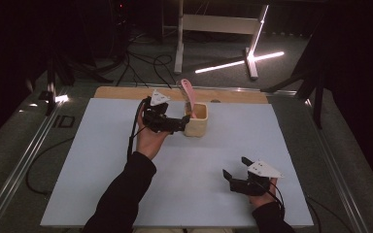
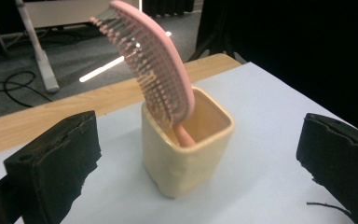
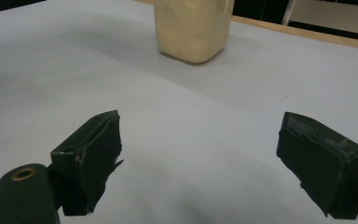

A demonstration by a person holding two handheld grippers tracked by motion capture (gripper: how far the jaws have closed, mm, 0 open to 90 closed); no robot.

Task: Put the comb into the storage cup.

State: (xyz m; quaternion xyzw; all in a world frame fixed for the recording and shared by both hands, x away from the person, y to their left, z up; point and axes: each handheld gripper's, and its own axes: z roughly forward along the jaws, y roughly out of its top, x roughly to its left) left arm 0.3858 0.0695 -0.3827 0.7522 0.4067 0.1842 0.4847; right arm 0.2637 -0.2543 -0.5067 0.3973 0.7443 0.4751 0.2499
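A cream square cup (image 1: 196, 120) (image 2: 184, 149) (image 3: 193, 28) stands on the pale blue mat (image 1: 126, 160) toward the back. A pink hairbrush (image 1: 189, 97) (image 2: 154, 70) leans upright inside it, handle down, bristles facing left in the left gripper view. My left gripper (image 1: 180, 124) (image 2: 200, 168) is open just left of the cup, its jaws spread wide to either side of the cup without touching it. My right gripper (image 1: 234, 167) (image 3: 209, 163) rests near the front right of the mat, open and with nothing between its jaws, pointing toward the cup.
A wooden board edge (image 1: 126, 92) runs along the back of the mat. Metal rails (image 1: 24, 155) flank the table. Beyond it are cables (image 1: 145, 63), a white stand (image 1: 179, 39) and bright light bars (image 1: 243, 60) on the dark floor.
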